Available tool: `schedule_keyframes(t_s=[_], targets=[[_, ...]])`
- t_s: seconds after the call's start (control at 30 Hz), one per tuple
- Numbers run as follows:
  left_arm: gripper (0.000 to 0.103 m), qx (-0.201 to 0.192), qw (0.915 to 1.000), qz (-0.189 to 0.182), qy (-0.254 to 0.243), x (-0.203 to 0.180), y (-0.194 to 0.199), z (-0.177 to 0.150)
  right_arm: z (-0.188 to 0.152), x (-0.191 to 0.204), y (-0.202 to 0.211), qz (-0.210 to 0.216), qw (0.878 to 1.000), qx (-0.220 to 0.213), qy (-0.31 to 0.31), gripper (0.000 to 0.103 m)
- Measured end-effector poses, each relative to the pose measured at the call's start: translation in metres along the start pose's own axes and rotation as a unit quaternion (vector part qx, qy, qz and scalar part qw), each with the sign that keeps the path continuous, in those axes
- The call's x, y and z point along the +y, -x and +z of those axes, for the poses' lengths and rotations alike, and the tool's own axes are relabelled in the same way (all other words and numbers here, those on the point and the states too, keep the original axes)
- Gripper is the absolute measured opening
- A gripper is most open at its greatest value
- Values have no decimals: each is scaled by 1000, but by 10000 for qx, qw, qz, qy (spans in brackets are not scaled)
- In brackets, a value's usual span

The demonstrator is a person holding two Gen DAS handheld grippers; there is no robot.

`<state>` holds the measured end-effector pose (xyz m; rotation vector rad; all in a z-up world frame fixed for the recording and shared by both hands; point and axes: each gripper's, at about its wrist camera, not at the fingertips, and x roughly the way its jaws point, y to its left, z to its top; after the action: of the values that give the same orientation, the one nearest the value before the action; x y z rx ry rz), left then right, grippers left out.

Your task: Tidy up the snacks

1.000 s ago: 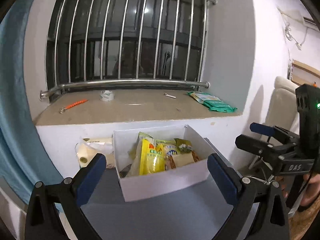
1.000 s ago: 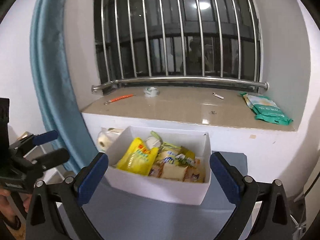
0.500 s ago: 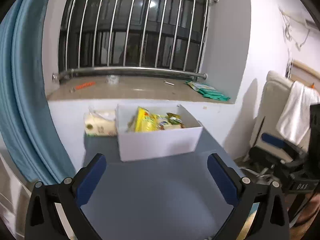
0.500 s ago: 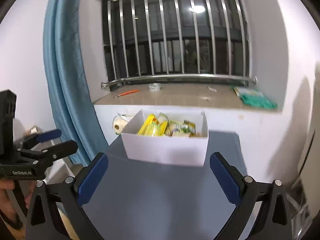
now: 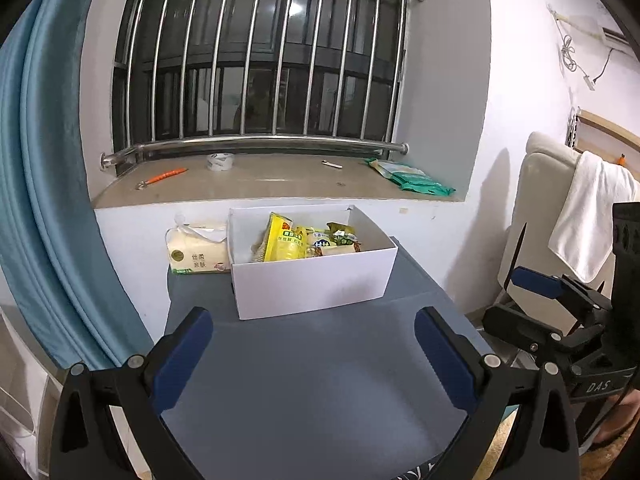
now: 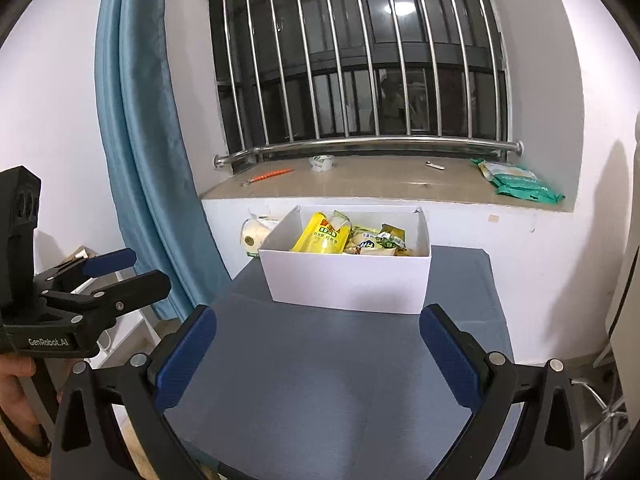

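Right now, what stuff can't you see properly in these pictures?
- Snacks low in the white box: its front wall hides them in both views; only the yellow packet and some tops show.
- Tissue pack: mostly behind the box in the right wrist view.
- Packet lettering: too small to read.
- Table front edge: covered by the open left gripper and right gripper.

I count 1 box [image 5: 312,280] | 1 yellow packet [image 5: 281,240] among several snacks I can't tally | 1 tissue pack [image 5: 196,254] | 1 tape roll [image 5: 220,161] | 1 orange tool [image 5: 164,177] | 2 grippers: left [image 5: 314,354], right [image 6: 318,350]
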<state>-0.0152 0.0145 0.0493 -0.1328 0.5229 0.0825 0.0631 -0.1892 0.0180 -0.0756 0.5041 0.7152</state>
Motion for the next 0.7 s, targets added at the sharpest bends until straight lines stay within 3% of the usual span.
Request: schedule_keyframes(t_s=[0.7], targets=[[103,45,10000,-16,-78,-4,-3,1,-1,2,1,58,10000,17,38,103]])
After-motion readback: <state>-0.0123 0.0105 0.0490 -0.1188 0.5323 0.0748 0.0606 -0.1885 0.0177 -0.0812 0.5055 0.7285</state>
